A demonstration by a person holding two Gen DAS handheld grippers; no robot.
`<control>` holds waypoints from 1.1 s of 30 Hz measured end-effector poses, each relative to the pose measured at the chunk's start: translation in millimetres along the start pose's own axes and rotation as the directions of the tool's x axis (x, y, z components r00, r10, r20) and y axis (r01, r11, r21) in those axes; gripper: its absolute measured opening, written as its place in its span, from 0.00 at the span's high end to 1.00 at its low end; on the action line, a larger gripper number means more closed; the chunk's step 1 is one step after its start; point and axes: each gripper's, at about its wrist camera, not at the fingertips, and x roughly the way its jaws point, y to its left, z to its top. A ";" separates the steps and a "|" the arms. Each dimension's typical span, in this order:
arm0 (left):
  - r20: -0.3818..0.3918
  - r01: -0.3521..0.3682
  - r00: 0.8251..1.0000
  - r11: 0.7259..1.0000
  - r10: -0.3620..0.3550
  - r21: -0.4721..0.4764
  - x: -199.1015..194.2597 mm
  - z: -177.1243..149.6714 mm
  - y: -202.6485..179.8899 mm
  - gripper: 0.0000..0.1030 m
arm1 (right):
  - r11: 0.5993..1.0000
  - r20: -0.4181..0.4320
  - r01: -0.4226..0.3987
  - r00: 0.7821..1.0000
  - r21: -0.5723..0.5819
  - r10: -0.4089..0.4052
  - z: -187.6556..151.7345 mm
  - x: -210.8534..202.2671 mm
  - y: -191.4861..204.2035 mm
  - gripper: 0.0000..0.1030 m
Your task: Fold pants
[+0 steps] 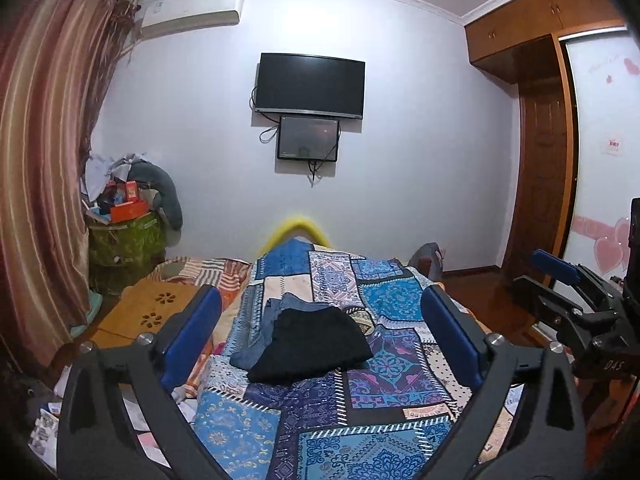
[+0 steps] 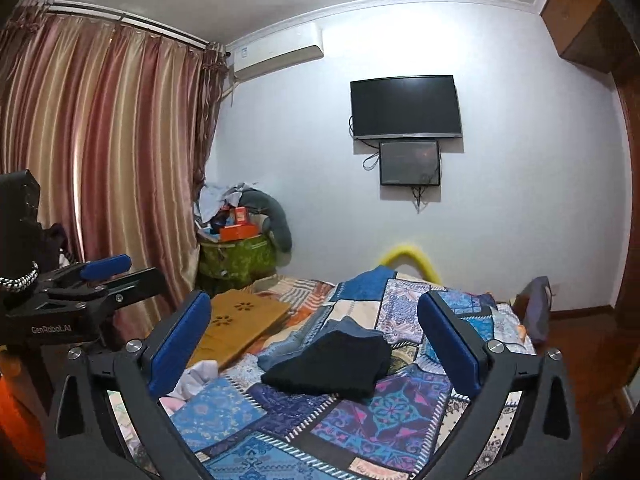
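Observation:
Folded black pants (image 1: 310, 344) lie on the patchwork bedspread (image 1: 396, 300), stacked partly over folded blue jeans (image 1: 276, 312). They also show in the right wrist view: black pants (image 2: 332, 366), jeans (image 2: 344, 326). My left gripper (image 1: 320, 340) is open and empty, held above the bed with the pile between its blue pads (image 1: 192, 340). My right gripper (image 2: 316, 344) is open and empty, also raised and apart from the pile. Each gripper shows at the edge of the other's view: right gripper (image 1: 560, 276), left gripper (image 2: 104, 270).
A wooden lap table (image 2: 236, 330) lies on the bed's left side. A cluttered green bin (image 2: 236, 260) stands by the striped curtain (image 2: 100, 152). A TV (image 1: 310, 86) hangs on the far wall. A wardrobe (image 1: 540, 140) and wooden floor are at right.

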 end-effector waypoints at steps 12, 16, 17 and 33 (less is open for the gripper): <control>0.015 -0.014 1.000 0.999 0.013 0.036 -6.5 -6.4 -9.7 0.01 | 1.000 -0.012 -0.002 1.000 0.012 0.002 -6.0 -5.1 -1.6 0.00; 0.016 -0.010 1.000 0.999 0.009 0.040 -6.9 -7.5 -11.7 0.01 | 1.000 -0.013 0.000 1.000 0.018 0.000 -7.2 -5.3 -3.6 0.00; 0.019 -0.011 1.000 0.999 0.010 0.044 -7.3 -8.1 -12.5 0.01 | 1.000 -0.015 0.000 1.000 0.020 0.000 -7.0 -5.4 -4.3 0.00; 0.007 -0.007 1.000 0.999 0.006 0.052 -1.3 -10.8 -16.6 0.00 | 1.000 -0.036 0.011 0.999 0.026 -0.010 -10.4 -8.5 -4.9 0.00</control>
